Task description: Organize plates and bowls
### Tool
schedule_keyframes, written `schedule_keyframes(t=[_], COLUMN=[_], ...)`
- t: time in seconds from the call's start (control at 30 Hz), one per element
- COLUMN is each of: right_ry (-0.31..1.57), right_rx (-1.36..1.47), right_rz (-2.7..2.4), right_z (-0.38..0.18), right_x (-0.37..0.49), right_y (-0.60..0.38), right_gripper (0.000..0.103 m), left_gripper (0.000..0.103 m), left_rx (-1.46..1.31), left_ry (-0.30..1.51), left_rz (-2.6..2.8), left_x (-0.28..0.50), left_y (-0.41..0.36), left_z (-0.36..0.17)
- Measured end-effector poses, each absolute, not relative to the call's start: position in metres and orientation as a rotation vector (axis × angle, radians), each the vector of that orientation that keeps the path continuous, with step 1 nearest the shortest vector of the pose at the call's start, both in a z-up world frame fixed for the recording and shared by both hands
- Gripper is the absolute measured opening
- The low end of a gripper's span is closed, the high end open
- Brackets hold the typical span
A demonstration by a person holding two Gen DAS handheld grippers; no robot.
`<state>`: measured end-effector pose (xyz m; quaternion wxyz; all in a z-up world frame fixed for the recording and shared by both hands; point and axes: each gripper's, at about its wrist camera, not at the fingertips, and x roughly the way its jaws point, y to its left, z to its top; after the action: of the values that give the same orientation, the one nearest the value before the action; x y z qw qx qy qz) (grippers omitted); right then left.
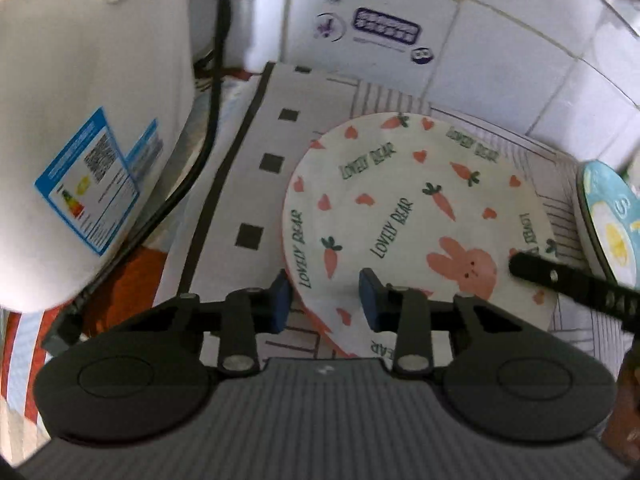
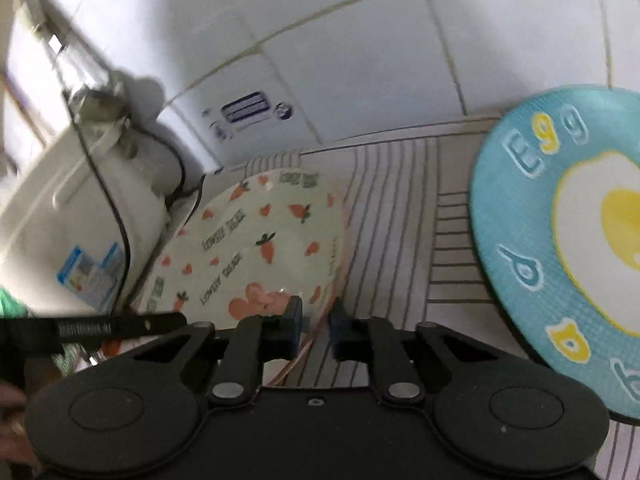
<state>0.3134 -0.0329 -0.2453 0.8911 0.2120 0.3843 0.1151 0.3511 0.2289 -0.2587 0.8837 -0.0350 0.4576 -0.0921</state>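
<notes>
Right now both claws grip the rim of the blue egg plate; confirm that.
Wrong plate. Both wrist views show the left claw and right claw on the rim of the carrot-and-rabbit plate. The blue egg plate lies ungripped beside it.

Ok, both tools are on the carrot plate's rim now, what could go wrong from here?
The right tool pinches only the near rim of the carrot plate, so it may slip or tip on lifting. The left tool straddles the rim with its pads standing apart; I cannot tell whether it grips, so the load may be uneven. The blue egg plate sits close by and could get knocked.
</notes>
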Motion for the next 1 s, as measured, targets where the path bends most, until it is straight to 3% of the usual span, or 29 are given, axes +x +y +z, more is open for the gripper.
schedule_keyframes(t=[0.4, 1.0], right_ry=[0.848, 0.761], right_rx=[0.362, 0.372], right_rz=[0.274, 0.268], right_z=[-0.232, -0.177], right_x=[0.322, 0.250], right_y=[-0.029, -0.087], right_gripper=[0.018, 0.021], left_gripper=[0.033, 0.033], left_rx=[-0.151, -0.054], left_ry=[1.051, 0.933], left_rz=[-0.163, -0.252], left_x=[0.357, 0.299], left_y=[0.236, 0.160], left_z=[-0.247, -0.184])
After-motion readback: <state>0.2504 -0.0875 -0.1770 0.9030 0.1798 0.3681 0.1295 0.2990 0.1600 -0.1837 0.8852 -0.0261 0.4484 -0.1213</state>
